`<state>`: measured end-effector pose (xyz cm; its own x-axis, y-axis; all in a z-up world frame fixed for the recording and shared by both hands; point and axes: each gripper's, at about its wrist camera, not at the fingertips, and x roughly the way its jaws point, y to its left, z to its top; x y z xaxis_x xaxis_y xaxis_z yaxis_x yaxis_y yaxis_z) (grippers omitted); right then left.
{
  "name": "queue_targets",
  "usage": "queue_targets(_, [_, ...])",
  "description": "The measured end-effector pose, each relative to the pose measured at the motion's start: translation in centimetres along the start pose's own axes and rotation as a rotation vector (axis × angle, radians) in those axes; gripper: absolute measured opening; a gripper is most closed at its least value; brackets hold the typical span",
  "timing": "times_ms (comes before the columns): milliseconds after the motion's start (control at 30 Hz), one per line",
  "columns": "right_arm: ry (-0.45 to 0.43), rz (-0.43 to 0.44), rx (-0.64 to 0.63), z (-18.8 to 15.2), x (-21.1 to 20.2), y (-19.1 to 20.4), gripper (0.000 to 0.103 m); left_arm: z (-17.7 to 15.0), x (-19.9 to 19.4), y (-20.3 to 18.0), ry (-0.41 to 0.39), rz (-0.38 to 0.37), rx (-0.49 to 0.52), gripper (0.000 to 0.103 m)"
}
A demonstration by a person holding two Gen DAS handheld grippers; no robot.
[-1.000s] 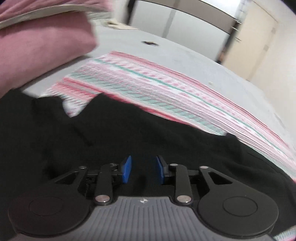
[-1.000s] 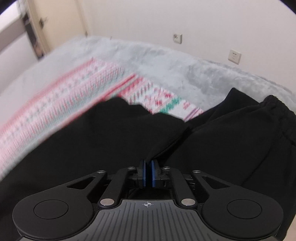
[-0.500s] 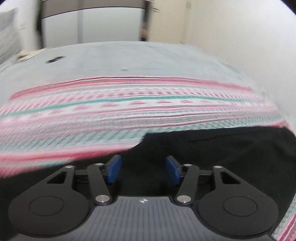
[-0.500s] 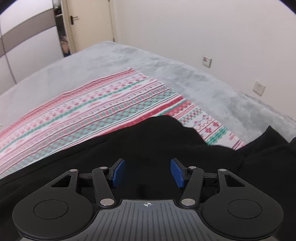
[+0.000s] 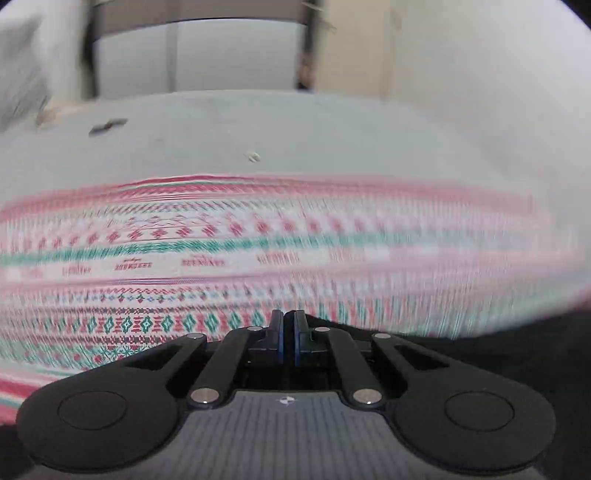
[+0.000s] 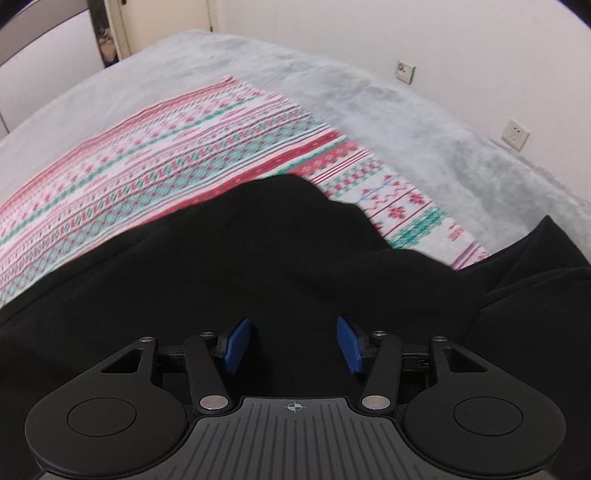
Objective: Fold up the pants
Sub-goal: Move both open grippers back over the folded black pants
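The black pants (image 6: 277, 258) lie spread on a red, white and green patterned blanket (image 6: 166, 155). My right gripper (image 6: 293, 343) hovers low over the middle of the black cloth. Its jaws stand apart and are closing, and the blue pads (image 6: 234, 345) press on nothing. In the blurred left wrist view only a corner of the pants (image 5: 480, 354) shows, at the lower right. My left gripper (image 5: 289, 330) has its pads together right at the tip of that corner, pinching the cloth's edge.
The patterned blanket (image 5: 184, 251) lies on a grey bed cover (image 6: 406, 122) that runs to a white wall with two sockets (image 6: 405, 70). A wardrobe (image 5: 229, 55) and a door (image 6: 166, 22) stand beyond the bed's far end. A small dark object (image 5: 107, 125) lies on the cover.
My left gripper swept sideways from the middle of the pants to their corner, opened wide, then shut. My right gripper went from shut to open and shifted a little over the cloth.
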<state>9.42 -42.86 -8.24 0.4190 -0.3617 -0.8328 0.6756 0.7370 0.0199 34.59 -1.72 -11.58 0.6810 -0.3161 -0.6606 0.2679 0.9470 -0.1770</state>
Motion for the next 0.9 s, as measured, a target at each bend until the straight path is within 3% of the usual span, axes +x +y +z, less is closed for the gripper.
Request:
queue_targets(33, [0.004,0.001,-0.015,-0.2,0.1,0.0,0.049,0.0,0.2,0.7,0.001,-0.001,-0.039,0.027])
queue_targets(167, [0.005,0.008,-0.002,0.0,-0.3,-0.5,0.049,-1.2,1.2,-0.2,-0.001,0.051,-0.005,0.027])
queue_targets(267, [-0.029,-0.065,-0.022,0.2,-1.2,-0.8,0.048,-0.8,1.3,0.8,-0.03,0.042,-0.132,0.028])
queue_targets(333, [-0.031,-0.084,-0.038,0.2,-1.1,-1.2,0.048,-1.0,1.8,0.0,-0.004,0.065,-0.091,0.03])
queue_targets(433, [-0.096,-0.022,-0.03,1.4,-1.0,-2.1,0.049,-1.5,1.5,-1.5,0.022,0.065,-0.009,0.037])
queue_targets(500, [-0.164,0.063,0.011,3.4,-1.1,-2.7,0.053,-1.4,-0.2,-0.9,0.002,0.031,-0.053,0.059])
queue_targets(567, [-0.219,0.165,0.071,5.4,-0.7,-3.4,0.053,-1.3,-1.9,-0.1,-0.017,0.021,-0.079,0.071])
queue_targets(667, [-0.231,0.201,0.098,7.6,1.5,-2.8,0.053,-1.6,-3.2,0.2,-0.005,0.022,-0.029,0.072])
queue_targets(800, [-0.163,0.134,-0.016,8.3,5.7,0.2,0.053,-2.0,-1.3,-0.2,0.021,0.063,0.054,0.072])
queue_targets(833, [-0.128,0.132,-0.035,8.0,6.6,0.6,0.051,-2.0,-0.8,-0.3,0.019,0.069,0.063,0.072])
queue_targets(900, [-0.094,0.122,-0.083,7.4,7.3,1.4,0.029,-2.0,0.6,-0.5,0.033,0.051,0.059,0.071])
